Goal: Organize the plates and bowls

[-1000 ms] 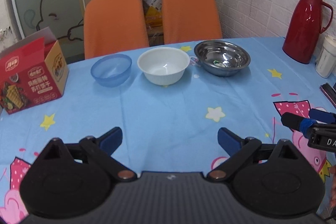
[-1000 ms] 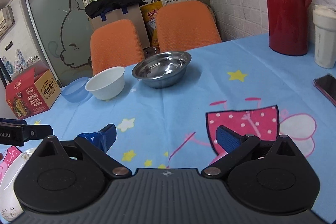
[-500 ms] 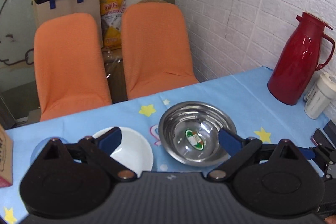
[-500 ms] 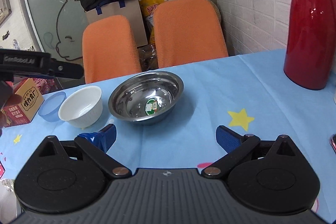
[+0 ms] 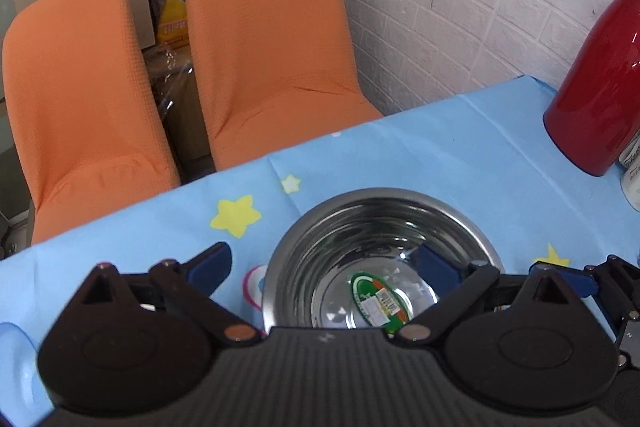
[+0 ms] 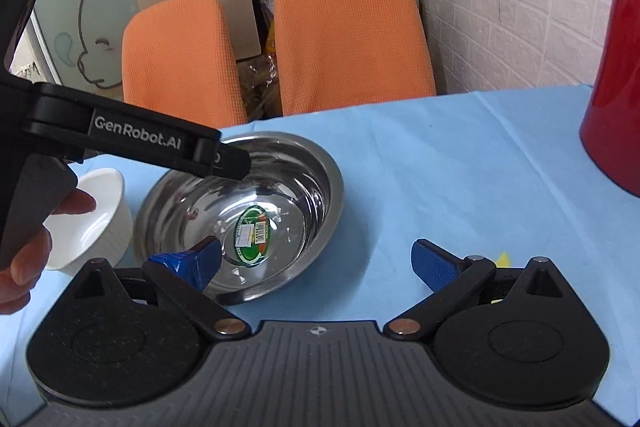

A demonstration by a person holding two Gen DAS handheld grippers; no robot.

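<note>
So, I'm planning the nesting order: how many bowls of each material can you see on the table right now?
Steel bowl: 1
White bowl: 1
Blue translucent bowl: 1, only its edge showing
Total: 3 bowls

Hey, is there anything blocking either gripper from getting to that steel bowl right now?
Nothing visible does. The steel bowl sits right at the open left gripper, and the open right gripper has one fingertip over its near rim. The white bowl stands off to the side.
</note>
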